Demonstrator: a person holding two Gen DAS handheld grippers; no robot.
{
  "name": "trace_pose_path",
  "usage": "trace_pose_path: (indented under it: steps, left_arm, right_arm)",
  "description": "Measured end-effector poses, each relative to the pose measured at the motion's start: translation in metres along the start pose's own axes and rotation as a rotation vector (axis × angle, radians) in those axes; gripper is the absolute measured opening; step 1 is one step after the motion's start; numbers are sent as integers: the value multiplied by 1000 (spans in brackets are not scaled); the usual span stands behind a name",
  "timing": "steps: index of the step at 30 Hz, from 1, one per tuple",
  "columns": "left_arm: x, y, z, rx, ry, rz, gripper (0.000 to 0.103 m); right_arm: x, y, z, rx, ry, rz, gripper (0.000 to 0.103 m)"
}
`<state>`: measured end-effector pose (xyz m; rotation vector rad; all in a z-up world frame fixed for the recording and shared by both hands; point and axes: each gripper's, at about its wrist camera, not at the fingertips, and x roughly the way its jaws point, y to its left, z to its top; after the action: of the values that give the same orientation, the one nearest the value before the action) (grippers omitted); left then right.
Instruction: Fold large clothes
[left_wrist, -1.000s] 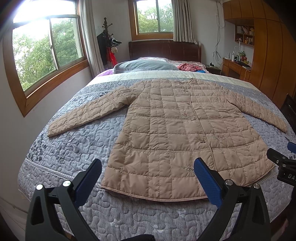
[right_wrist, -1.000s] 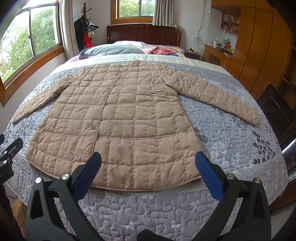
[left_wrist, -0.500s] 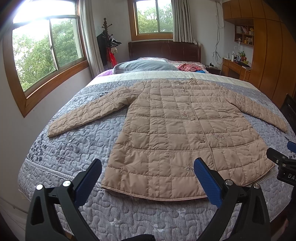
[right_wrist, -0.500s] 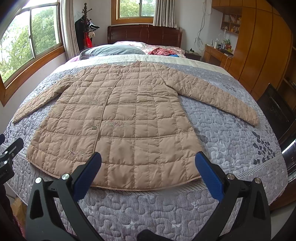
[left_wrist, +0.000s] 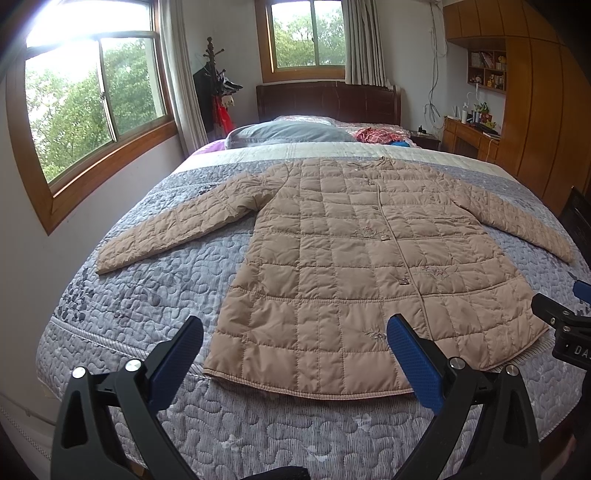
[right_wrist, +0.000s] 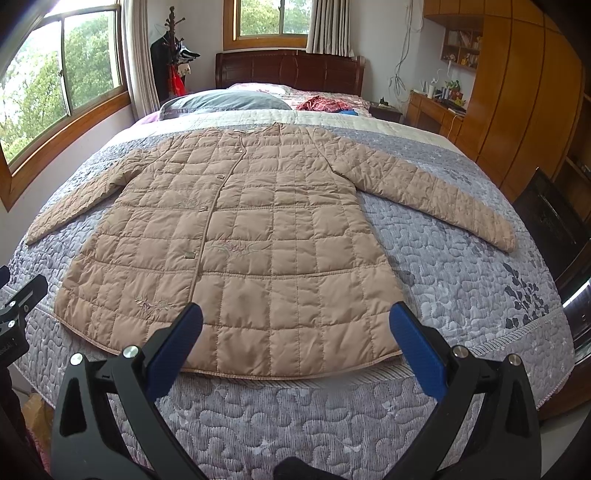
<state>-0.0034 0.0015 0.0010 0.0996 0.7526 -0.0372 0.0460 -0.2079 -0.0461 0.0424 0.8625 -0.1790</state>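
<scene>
Left wrist view: left gripper (left_wrist: 293, 347) fingers apart, above coat (left_wrist: 354, 266) hem.
Right gripper (right_wrist: 295, 336): fingers apart, empty.
Bed (right_wrist: 461, 266): bare quilt around coat.

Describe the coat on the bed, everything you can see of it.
The coat is tan, quilted in squares, with a puffy, slightly shiny look. It lies flat and front up on the grey bedspread, collar toward the headboard, hem nearest the cameras. Both sleeves are spread out to the sides. The front is closed, with small fasteners and faint embroidery. Neither tool touches it.
</scene>
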Motion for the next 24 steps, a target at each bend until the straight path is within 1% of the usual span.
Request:
trace_pose_path:
  steps: [18, 22, 24]
  left_arm:
    - [1, 2, 0, -1, 5, 4, 99]
    - [12, 2, 2, 7, 14, 5, 99]
    - [28, 1, 5, 28, 39, -3, 99]
  right_arm:
    - [2, 1, 1, -4, 2, 6, 100]
    - [9, -2, 6, -13, -6, 16, 100]
    - [20, -11, 10, -4, 9, 32, 100]
